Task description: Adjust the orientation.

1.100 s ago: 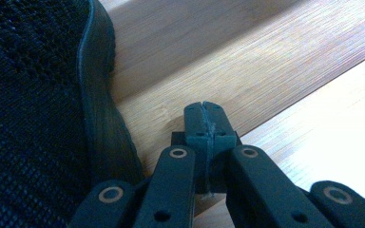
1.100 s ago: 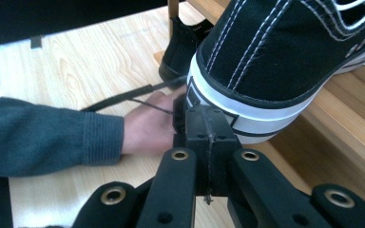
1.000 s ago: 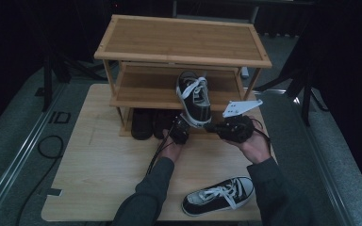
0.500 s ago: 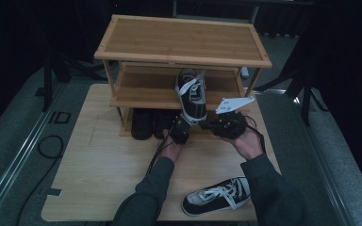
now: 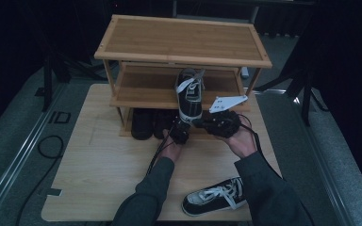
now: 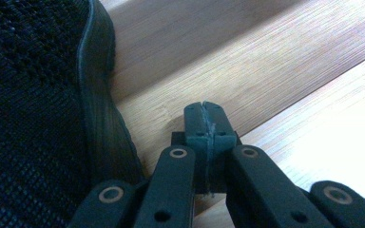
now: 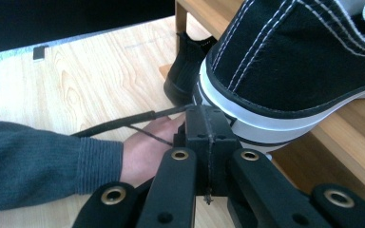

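Where wooden rack point(image 5: 181, 44) tops table point(image 5: 94, 174), dark room, grey floor point(image 5: 9, 136)

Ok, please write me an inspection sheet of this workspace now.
Surface: wooden table, bare at left.
Job's things: black sneaker on middle shelf of the wooden rack, heel overhanging; second sneaker on table near edge.
Clutter: dark shoes under the rack.
Grippers: left gripper and right gripper shut, empty, at the sneaker's heel.
Cables: one trails from left gripper; another on floor.
Surroundings: grey floor, dark stands.
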The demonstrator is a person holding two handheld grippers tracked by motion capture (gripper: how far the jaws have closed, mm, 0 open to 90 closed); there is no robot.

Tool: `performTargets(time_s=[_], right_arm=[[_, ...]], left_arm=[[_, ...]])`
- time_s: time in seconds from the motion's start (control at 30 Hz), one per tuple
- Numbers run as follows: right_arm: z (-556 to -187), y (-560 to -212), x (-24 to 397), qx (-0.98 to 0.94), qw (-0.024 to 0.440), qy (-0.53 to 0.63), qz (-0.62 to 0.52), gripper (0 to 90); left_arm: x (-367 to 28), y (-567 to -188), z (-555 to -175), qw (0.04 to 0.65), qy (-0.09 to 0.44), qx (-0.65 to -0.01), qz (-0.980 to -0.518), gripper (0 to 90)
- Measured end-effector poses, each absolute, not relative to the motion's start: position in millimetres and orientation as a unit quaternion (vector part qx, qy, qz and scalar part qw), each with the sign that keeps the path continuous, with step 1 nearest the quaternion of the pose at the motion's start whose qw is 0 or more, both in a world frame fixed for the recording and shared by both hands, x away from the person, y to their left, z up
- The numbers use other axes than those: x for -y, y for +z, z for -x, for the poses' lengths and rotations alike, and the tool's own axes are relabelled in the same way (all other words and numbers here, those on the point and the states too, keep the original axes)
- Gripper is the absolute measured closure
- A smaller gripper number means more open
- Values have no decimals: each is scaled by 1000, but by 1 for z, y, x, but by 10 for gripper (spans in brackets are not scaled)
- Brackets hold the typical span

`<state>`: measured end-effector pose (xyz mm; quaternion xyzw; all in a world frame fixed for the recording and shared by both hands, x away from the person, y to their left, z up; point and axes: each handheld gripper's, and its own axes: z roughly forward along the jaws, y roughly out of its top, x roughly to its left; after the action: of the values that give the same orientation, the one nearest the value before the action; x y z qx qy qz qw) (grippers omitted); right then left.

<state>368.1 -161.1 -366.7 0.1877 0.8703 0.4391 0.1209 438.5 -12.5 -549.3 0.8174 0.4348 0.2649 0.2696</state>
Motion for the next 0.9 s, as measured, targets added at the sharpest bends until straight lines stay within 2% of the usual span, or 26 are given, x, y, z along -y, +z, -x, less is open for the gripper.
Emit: performTargets(time_s=[0.9], right_arm=[[-383,-373,159,-863,133,445,-198,900]], left_arm=[[13,-549,-438,273,263,-439,-815,900]])
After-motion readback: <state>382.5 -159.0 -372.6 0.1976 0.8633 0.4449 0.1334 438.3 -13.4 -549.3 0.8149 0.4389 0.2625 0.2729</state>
